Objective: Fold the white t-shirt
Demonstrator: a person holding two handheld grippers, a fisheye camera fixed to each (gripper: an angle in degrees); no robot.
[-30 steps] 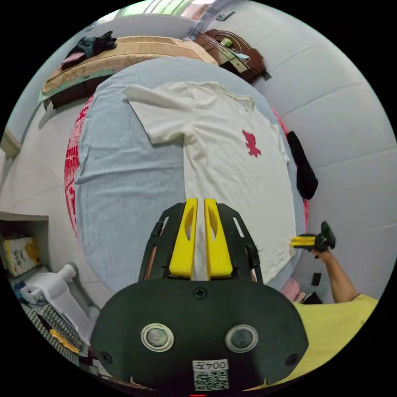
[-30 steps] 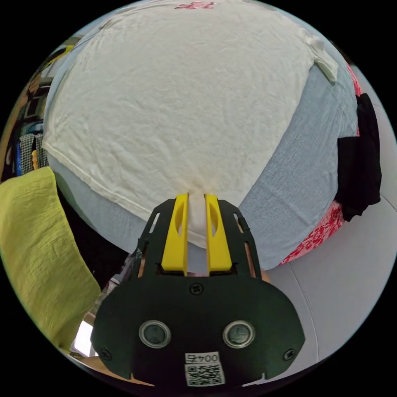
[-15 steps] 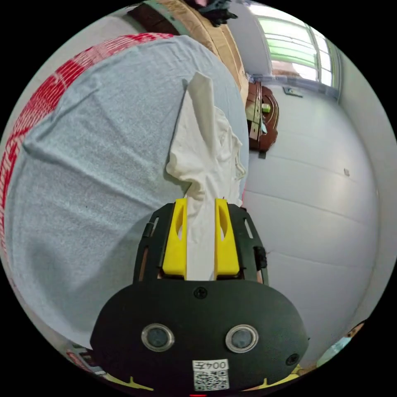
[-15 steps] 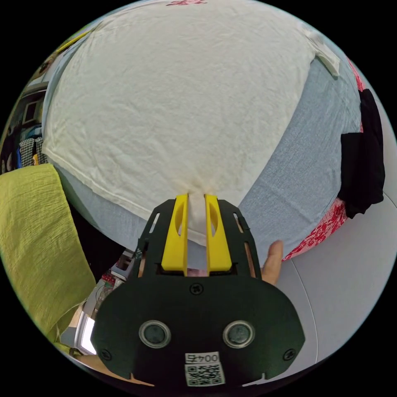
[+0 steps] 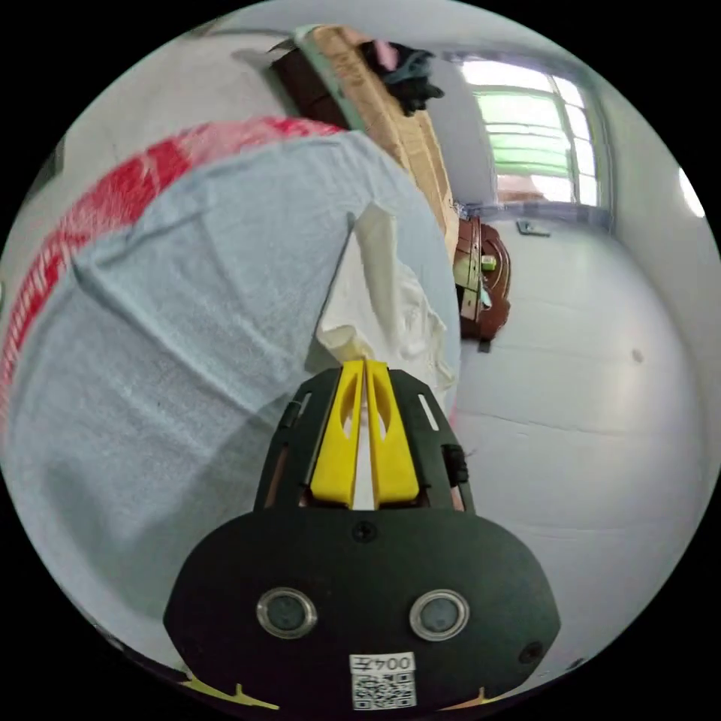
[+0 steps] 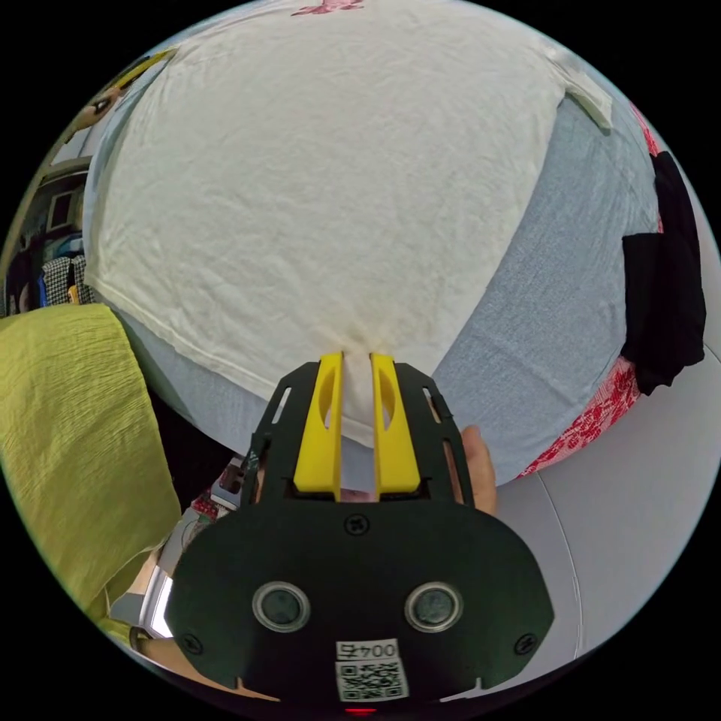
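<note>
The white t-shirt [image 6: 338, 188] lies spread on a blue-grey sheet [image 6: 548, 300], its red print [image 6: 327, 7] at the far end. My right gripper [image 6: 357, 357] is shut on the shirt's near hem corner, and white cloth shows between its yellow jaws. In the left gripper view, the t-shirt [image 5: 375, 300] rises in a bunched fold from the sheet [image 5: 188, 338]. My left gripper [image 5: 364, 364] is shut on its edge, with a thin strip of white cloth between the nearly touching jaws.
A black garment [image 6: 665, 300] hangs over the sheet's right edge, above a red patterned cloth [image 6: 593, 420]. The person's yellow-green top [image 6: 67, 435] is at the left, a finger [image 6: 477, 466] beside my right gripper. A wooden bench [image 5: 390, 113] with dark clothes and a brown cabinet [image 5: 477, 278] stand beyond.
The left gripper has lifted and turned with the shirt's edge, and its jaws now stand closer together. The right gripper has stayed put on the hem; a finger has appeared beside it.
</note>
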